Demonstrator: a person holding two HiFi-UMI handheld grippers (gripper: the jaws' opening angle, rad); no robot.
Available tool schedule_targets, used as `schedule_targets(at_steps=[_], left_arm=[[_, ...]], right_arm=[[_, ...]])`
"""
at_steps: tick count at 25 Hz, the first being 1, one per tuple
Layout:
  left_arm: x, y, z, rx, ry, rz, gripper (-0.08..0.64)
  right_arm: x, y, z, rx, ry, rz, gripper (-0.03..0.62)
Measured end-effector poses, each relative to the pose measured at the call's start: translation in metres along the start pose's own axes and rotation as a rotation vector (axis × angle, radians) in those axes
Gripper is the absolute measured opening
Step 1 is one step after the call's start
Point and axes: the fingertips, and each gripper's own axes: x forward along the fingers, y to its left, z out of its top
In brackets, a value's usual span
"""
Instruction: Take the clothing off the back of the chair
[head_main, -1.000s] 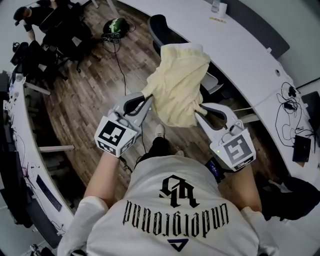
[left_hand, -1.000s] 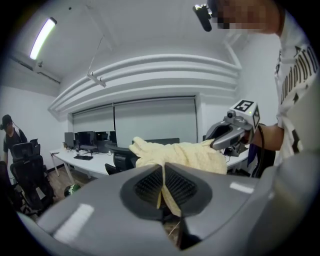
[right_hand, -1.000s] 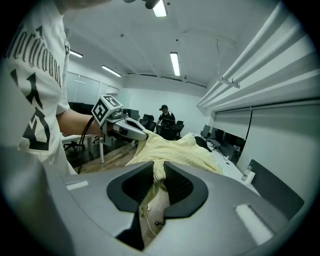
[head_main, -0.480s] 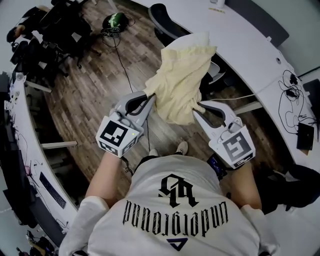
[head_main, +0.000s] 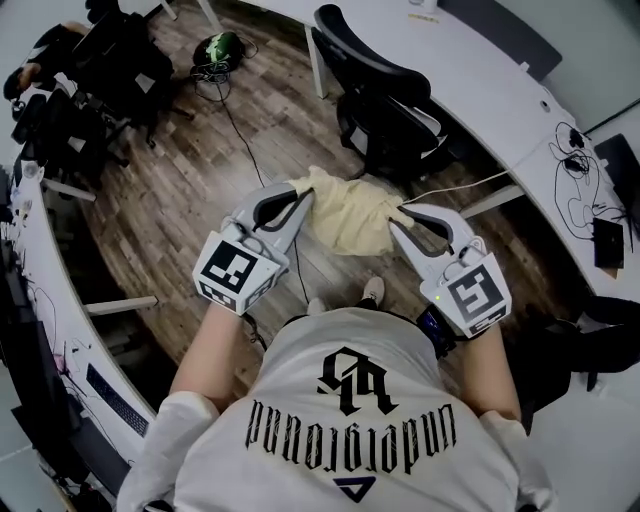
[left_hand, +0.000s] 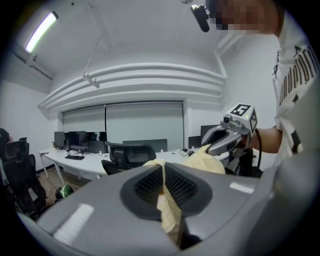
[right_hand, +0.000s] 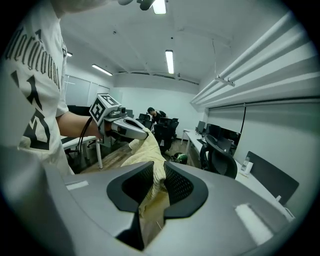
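Two tongs reach up from the person's white shirt at the bottom of the frame. The left tongs and the right tongs each pinch an edge of the pale yellow clothing. It sags between them at mid-frame, over the wooden floor. Beyond, at upper middle, the black chair stands apart from the cloth, beside the curved white worktop.

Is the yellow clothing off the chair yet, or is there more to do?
Done: the yellow clothing hangs clear of the black chair, whose back is bare. In hand: the left gripper and right gripper are each shut on an end of it. Left: probably just setting it down somewhere.
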Motion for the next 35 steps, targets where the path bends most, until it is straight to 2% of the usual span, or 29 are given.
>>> schedule_targets(at_steps=[16,26,35], left_arm=[[-0.069,-0.039,-0.028,0.015,-0.003,-0.187,0.057],[-0.081,-0.091,-0.018,0.036,-0.014,-0.179,0.057],[-0.072,-0.17,-0.016,0.012,0.002,-0.156,0.057]], right_arm=[[-0.017,0.094,-0.005,0.082,0.057,-0.147,0.067],[-0.067,0.114,-0.017,0.042,0.029,-0.118,0.068],[-0.138,0.126,-0.052,0.058,0.019,-0.09,0.068]])
